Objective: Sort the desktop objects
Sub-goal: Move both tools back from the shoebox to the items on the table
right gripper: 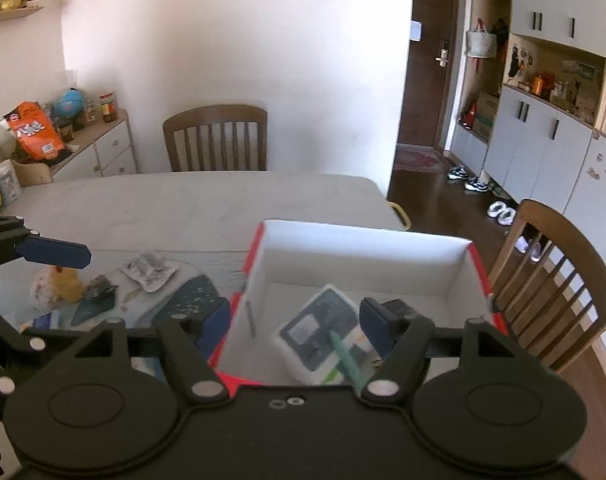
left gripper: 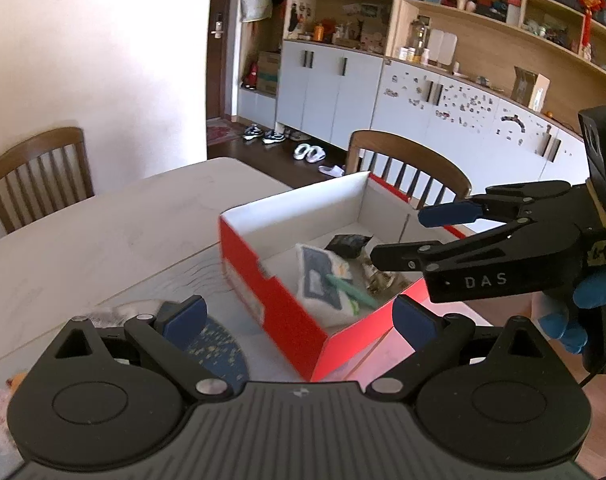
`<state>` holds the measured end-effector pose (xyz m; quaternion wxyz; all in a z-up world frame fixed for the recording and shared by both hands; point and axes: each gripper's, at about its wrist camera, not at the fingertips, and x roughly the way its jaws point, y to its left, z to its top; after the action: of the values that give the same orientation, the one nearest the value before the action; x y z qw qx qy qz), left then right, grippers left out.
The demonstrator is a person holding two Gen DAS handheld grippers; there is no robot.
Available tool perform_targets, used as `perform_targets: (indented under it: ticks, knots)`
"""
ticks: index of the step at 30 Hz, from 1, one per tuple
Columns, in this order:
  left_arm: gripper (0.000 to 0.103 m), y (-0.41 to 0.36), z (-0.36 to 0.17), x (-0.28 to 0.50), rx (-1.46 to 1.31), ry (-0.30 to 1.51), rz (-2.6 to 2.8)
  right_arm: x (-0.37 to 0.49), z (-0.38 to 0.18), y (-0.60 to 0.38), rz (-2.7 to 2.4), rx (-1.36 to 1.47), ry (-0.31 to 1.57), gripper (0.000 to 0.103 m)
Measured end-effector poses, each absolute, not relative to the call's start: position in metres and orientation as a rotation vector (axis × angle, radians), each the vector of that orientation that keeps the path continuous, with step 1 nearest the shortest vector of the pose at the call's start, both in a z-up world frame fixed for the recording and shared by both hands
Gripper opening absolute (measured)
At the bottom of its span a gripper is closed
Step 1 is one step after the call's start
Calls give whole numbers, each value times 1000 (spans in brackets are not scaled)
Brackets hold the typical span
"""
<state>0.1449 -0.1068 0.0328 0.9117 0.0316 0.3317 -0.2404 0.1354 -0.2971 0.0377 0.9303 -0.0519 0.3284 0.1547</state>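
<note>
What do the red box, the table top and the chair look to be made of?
Red box: cardboard by the look, matte white inside, red outside, thin folded walls.
Table top: pale, faintly veined, slight sheen; stone or laminate, can't tell.
Chair: brown wood, visible grain, slatted back, satin finish.

Bright daylight, washed-out wall — slight blur, fisheye-bent edges.

Daylight is washing the plain white wall, slatted brown wooden chairs are standing at twelve o'clock, pale grey cupboards are lining the dark wooden floor.
</note>
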Motion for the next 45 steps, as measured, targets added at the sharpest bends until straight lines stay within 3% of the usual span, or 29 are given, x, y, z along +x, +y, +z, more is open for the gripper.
perform_targets:
  ticks: [11,28,45]
  knots:
    - [103,-30,28,118,8,665,-394,105,34,-249,397,-97,639,92]
    - [103,78,-3,95,12,675,-260,58,18,-153,458,-154,591,93]
    - [103,131,-44,89,38,706,-205,27,-13,-84,434,-164,584,92]
